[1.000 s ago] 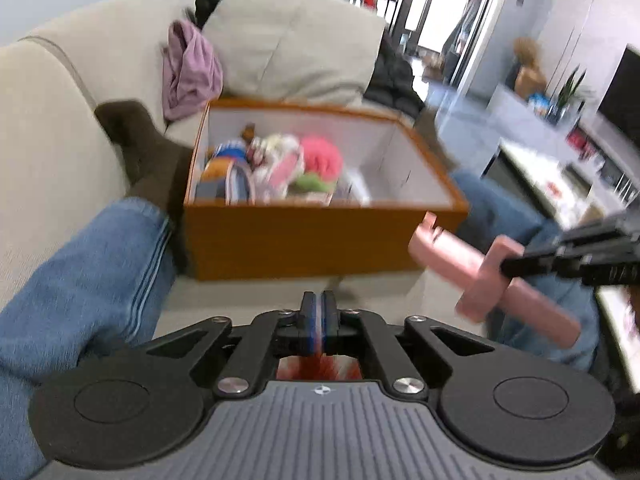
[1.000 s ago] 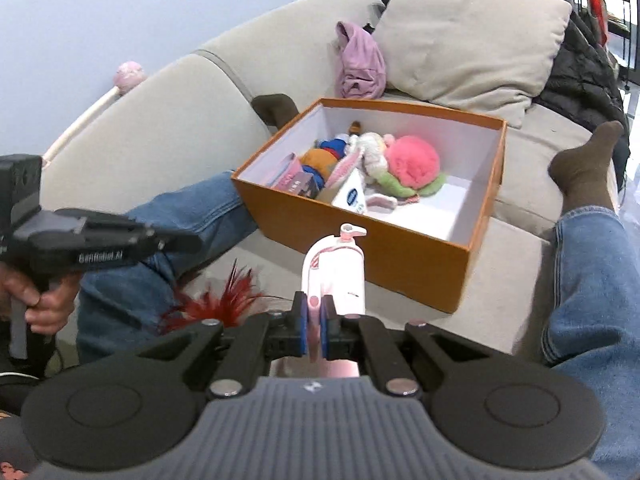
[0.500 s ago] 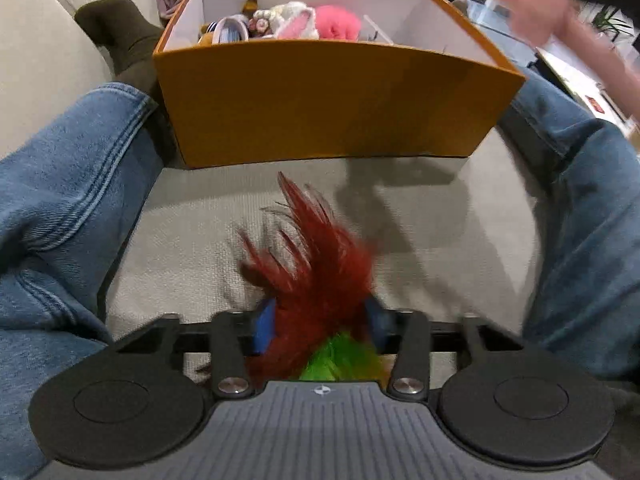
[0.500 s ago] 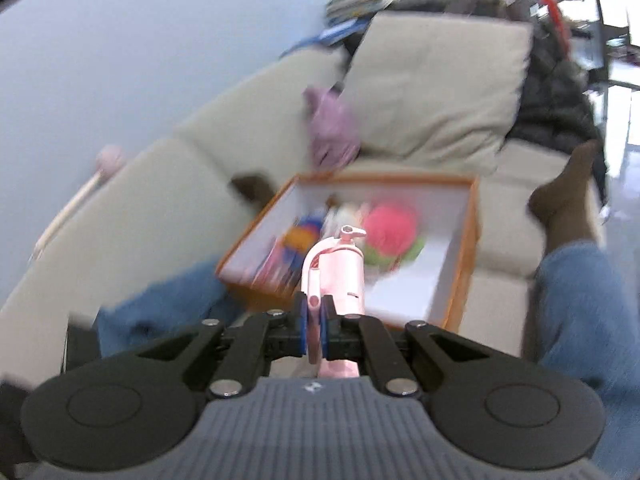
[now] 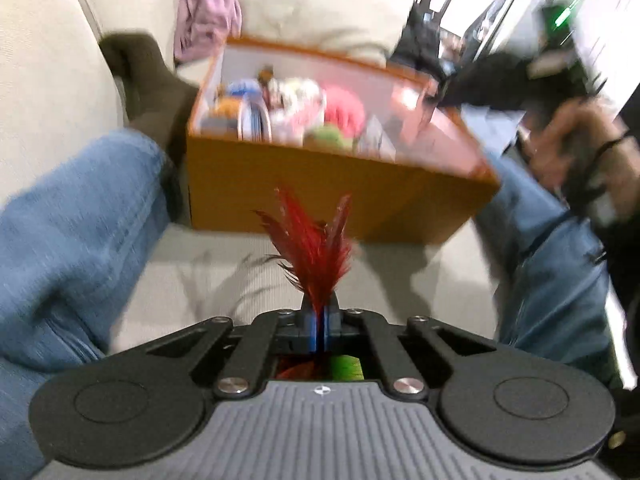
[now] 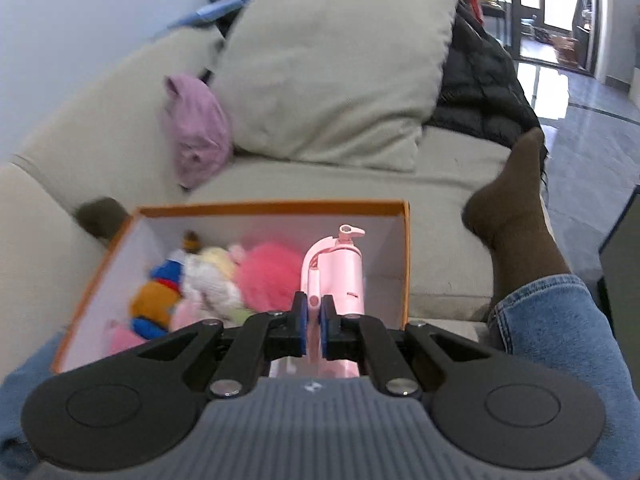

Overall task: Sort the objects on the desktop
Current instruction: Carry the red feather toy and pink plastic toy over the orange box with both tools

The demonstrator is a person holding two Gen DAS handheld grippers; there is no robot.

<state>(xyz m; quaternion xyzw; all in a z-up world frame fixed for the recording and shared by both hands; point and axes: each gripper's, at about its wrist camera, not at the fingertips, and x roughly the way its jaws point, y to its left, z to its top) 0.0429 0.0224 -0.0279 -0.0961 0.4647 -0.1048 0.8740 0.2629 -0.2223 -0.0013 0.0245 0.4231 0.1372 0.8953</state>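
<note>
An orange box point(image 5: 304, 196) with white inner walls sits on the sofa between two legs; it holds several soft toys point(image 5: 308, 112). My left gripper point(image 5: 320, 320) is shut on a red feather toy point(image 5: 312, 244) and holds it up in front of the box's near wall. My right gripper point(image 6: 314, 320) is shut on a pink selfie stick point(image 6: 340, 272) and holds it over the right part of the box point(image 6: 406, 248), above the toys point(image 6: 224, 276). In the left wrist view the right gripper is a dark blur point(image 5: 500, 76) above the box's right end.
Blue-jeaned legs point(image 5: 68, 216) point(image 6: 560, 328) flank the box, with brown-socked feet point(image 6: 516, 208) beside it. A beige cushion point(image 6: 332, 72), a purple cloth point(image 6: 196, 128) and a black jacket point(image 6: 480, 80) lie on the sofa behind the box.
My left gripper closed on the red feather toy and lifted it off the sofa seat. My right gripper carried the pink selfie stick forward to above the box.
</note>
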